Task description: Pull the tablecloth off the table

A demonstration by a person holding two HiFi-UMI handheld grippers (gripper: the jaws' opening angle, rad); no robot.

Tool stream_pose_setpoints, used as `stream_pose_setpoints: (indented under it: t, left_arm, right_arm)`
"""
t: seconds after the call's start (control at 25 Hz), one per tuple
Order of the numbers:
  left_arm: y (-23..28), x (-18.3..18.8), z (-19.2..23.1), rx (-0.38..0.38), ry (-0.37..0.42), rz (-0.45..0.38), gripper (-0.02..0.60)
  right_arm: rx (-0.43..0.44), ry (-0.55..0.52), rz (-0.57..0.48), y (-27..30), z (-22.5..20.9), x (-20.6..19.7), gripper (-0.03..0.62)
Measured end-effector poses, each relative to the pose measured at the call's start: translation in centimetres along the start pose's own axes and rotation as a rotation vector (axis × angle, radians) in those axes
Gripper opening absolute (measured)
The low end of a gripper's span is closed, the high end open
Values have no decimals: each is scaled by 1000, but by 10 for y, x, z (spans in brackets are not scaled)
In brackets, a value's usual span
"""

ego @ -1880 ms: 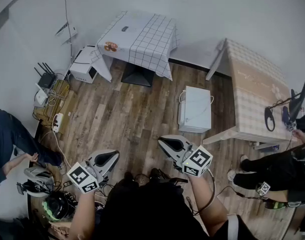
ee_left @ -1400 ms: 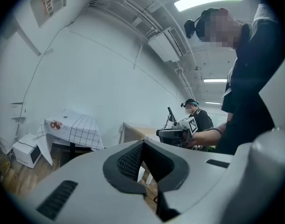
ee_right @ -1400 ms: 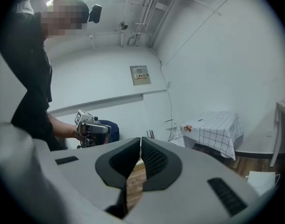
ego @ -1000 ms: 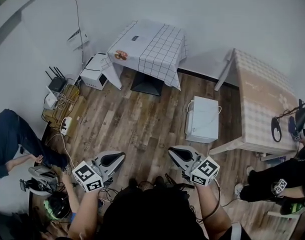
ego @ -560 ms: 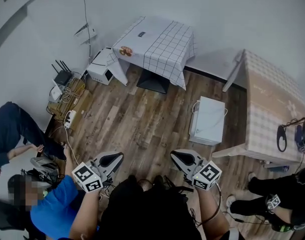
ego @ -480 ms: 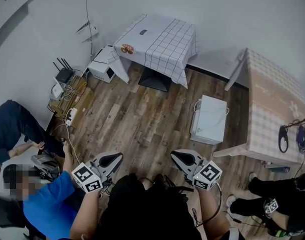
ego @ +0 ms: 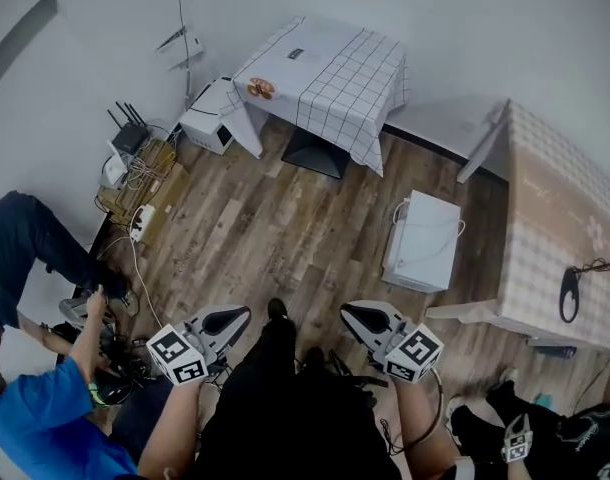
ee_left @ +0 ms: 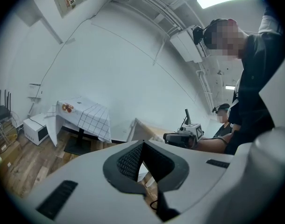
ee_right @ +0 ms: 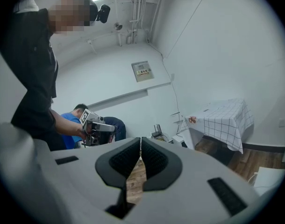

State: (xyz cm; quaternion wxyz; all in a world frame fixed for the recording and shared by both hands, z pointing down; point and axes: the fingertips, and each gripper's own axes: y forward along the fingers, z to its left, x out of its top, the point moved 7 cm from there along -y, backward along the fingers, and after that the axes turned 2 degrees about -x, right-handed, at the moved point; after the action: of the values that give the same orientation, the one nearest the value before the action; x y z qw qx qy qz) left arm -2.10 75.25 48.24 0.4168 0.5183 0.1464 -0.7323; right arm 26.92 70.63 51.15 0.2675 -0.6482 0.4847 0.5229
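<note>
The tablecloth (ego: 330, 68) is white with a thin black grid and drapes a small pedestal table against the far wall. It also shows in the left gripper view (ee_left: 84, 118) and the right gripper view (ee_right: 224, 118), far off in both. My left gripper (ego: 235, 315) and right gripper (ego: 350, 311) are held side by side near my body, well short of the table. Both are shut with nothing between the jaws, as the left gripper (ee_left: 143, 143) and right gripper (ee_right: 140, 139) show in their own views.
A white box (ego: 425, 240) sits on the wood floor at mid right. A beige checked table (ego: 560, 218) stands at the right. A white appliance (ego: 210, 123) and routers with cables (ego: 135, 158) lie left of the table. A person in blue (ego: 35, 418) crouches at lower left.
The clothed table has drifted right and up in the head view. The person in blue has shifted toward the lower left corner. Both grippers stay shut and low in the frame.
</note>
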Motion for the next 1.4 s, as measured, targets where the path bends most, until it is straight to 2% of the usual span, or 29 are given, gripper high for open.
stream_pose_setpoints:
  t: [0.28,0.72,0.92,1.08,1.4]
  left_arm:
    - [12,17,52,-5,-24,-39,8]
    - [26,77,174,-15,-34,-88,8]
    - [29,99,229,-42,-40,-77,8]
    - [42,108,265,-75,-39,-63,8]
    - [77,121,310,-103,-53,-52,8]
  right_arm:
    - [-5,-10,31,40,-32,20,23]
    - [-52,-25,55,130,-97,74,23]
    - [-95,-34,82,175,-124,92,23]
    - [-131,-34,48,204,-144,107,23]
    - [-160,-9,46,226,-188,112,23]
